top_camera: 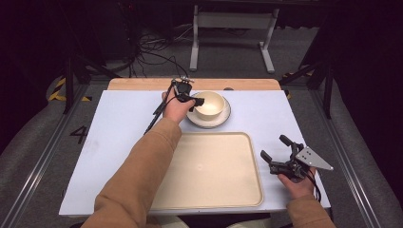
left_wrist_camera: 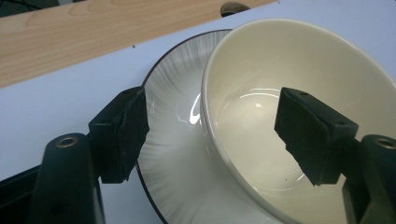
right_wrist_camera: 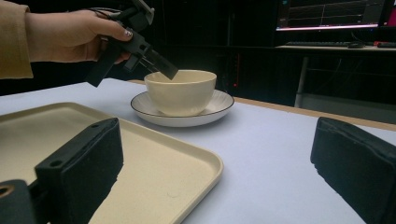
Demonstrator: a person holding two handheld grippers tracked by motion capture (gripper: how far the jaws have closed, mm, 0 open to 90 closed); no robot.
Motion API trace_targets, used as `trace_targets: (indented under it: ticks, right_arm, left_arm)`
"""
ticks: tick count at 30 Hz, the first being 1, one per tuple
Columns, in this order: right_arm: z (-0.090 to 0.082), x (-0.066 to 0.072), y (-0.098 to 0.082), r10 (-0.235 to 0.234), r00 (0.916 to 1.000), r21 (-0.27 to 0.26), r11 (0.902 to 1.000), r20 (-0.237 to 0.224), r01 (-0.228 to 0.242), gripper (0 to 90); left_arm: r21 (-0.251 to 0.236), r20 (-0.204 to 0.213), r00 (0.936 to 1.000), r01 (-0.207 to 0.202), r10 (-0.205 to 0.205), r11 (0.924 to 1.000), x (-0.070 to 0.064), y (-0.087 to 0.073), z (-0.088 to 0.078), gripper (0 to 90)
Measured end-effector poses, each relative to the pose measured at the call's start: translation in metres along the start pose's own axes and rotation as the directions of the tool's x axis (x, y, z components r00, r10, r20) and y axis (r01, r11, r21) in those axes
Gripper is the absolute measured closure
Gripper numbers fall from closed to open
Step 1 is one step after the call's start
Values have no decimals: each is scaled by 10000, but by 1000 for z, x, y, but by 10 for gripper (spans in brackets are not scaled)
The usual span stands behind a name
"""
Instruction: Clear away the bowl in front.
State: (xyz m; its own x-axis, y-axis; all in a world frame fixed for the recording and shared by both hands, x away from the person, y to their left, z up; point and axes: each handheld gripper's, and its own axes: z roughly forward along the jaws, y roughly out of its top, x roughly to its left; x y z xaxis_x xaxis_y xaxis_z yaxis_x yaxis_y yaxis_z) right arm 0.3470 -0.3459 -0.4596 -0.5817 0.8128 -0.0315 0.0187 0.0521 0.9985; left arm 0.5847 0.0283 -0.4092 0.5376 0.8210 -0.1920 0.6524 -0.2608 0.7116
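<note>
A cream bowl (top_camera: 209,103) (left_wrist_camera: 261,60) (right_wrist_camera: 180,91) stands on a white ribbed plate (top_camera: 223,118) (left_wrist_camera: 173,140) (right_wrist_camera: 215,109) with a dark rim, at the far middle of the table. My left gripper (top_camera: 195,100) (left_wrist_camera: 215,130) (right_wrist_camera: 161,65) is open and straddles the bowl's near-left rim. One jaw hangs inside the bowl and the other outside it over the plate, and neither pad presses on the wall. My right gripper (top_camera: 274,147) (right_wrist_camera: 219,158) is open near the table's right front, low over the surface, with nothing between its jaws.
A large beige tray (top_camera: 214,190) (right_wrist_camera: 154,163) lies bare at the front middle, between the arms. The table top is a white sheet (top_camera: 119,123) with a wooden strip (top_camera: 142,84) along its far edge. Cables and a desk frame lie on the floor beyond.
</note>
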Motion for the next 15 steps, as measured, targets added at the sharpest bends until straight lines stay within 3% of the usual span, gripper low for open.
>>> trace_targets:
  ticks: [7,15]
  right_arm:
    - [-1,1,-1,-19,9999,-173,9998,113,21,28]
    - [-2,2,-1,-116,9998,-203,9997,151,119,27]
  left_arm:
    - [204,47,9996,263,-264,9994,0,-4,9,330]
    - [661,163,9963,829,-841,9944,2,-8,19,408]
